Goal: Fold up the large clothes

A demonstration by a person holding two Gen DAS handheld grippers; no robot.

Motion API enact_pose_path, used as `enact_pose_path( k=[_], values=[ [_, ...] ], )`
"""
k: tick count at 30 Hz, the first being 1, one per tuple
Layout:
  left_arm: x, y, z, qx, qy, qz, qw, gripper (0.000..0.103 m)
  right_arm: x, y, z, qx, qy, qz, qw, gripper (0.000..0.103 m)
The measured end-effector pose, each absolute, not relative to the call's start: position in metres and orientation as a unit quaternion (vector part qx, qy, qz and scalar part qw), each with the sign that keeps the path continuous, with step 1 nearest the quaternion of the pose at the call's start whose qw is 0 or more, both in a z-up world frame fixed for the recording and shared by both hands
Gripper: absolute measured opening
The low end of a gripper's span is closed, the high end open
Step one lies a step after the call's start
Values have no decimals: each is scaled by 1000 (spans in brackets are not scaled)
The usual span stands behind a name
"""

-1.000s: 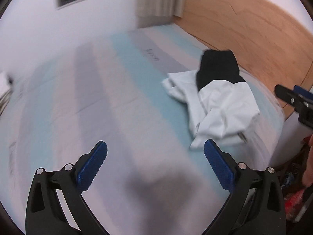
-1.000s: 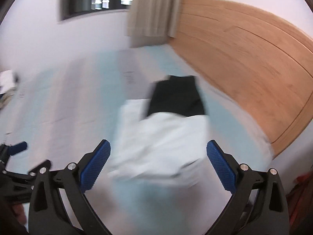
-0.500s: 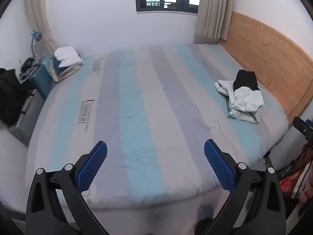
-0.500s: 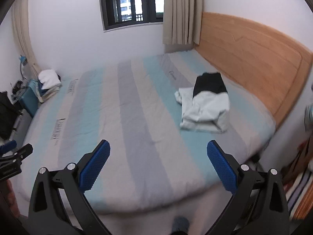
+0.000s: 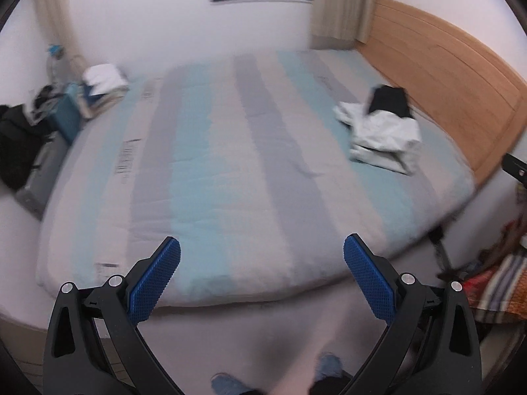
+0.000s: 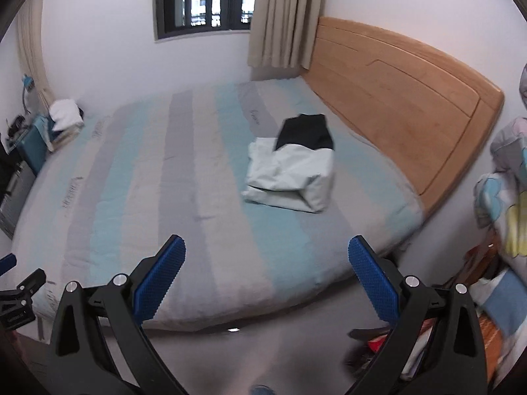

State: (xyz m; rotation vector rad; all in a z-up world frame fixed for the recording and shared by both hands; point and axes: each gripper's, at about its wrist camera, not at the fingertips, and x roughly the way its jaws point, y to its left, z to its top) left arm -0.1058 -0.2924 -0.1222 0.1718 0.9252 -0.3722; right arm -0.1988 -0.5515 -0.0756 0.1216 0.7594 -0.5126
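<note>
White-and-black garment [image 6: 291, 169] lies folded in a compact bundle on the striped bed [image 6: 197, 177] near the wooden headboard [image 6: 395, 92], so your fold looks finished, with your left gripper [image 5: 262, 271] and right gripper [image 6: 266, 270] both wide apart, empty, well short of it.

Striped bed [image 6: 204, 177], wood headboard [image 6: 395, 98], window [image 6: 204, 0], curtain [image 6: 283, 16]

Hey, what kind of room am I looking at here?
Most likely a bedroom at home. A wide bed with a striped cover stands against a wooden headboard, a folded garment lies on it, and there is a curtained window behind.
</note>
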Motion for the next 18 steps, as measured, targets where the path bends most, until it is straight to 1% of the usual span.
enact_pose_path(
  k=[5, 8, 18],
  values=[
    [-121, -341, -109, 48, 421, -232, 875, 97, -231, -581, -64, 74, 348, -272, 894, 96],
    [-130, -361, -104, 64, 411, -257, 872, 97, -250, -591, -60, 79, 337, -292, 892, 96],
    [-143, -375, -90, 70, 380, -272, 881, 97, -284, -610, -47, 101, 307, -318, 891, 96]
  ],
)
